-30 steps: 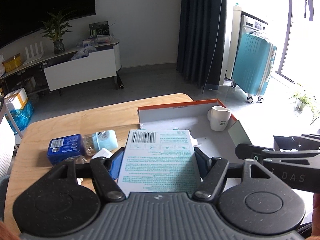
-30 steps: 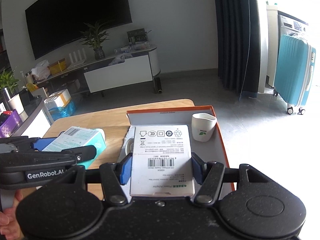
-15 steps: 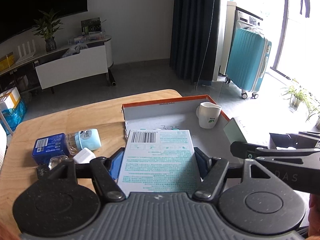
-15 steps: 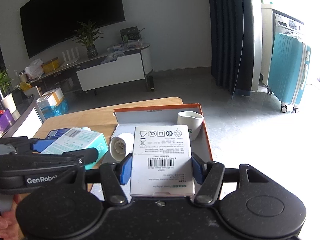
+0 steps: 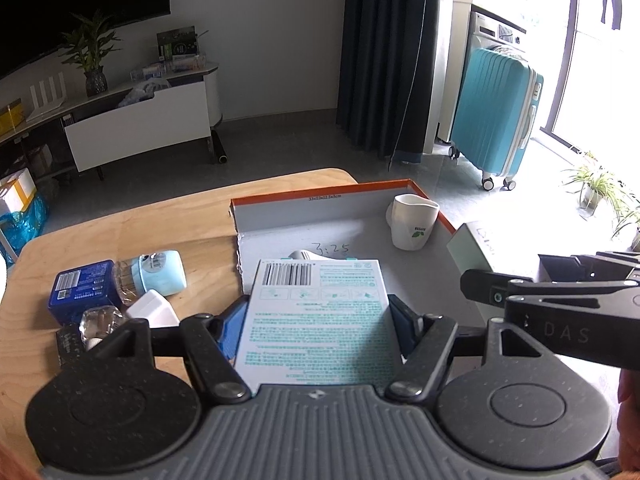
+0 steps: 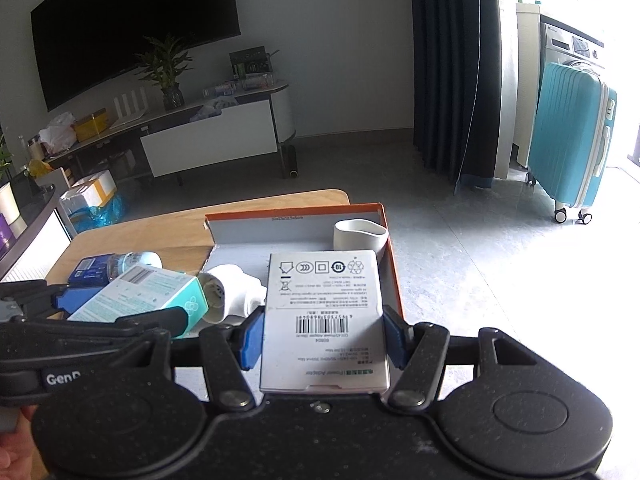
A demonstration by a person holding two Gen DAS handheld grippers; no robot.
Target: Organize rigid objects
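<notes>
The left gripper is clamped on a white box with teal print, and the right gripper is clamped on a white box with a barcode; both boxes hang above the orange-edged tray at the far corner of the wooden table. Inside the tray a white cup stands upright in the far right corner and a white plug lies near the left wall. Left of the tray, on the table, sit a blue box, a light blue bottle and a small white block, close together.
</notes>
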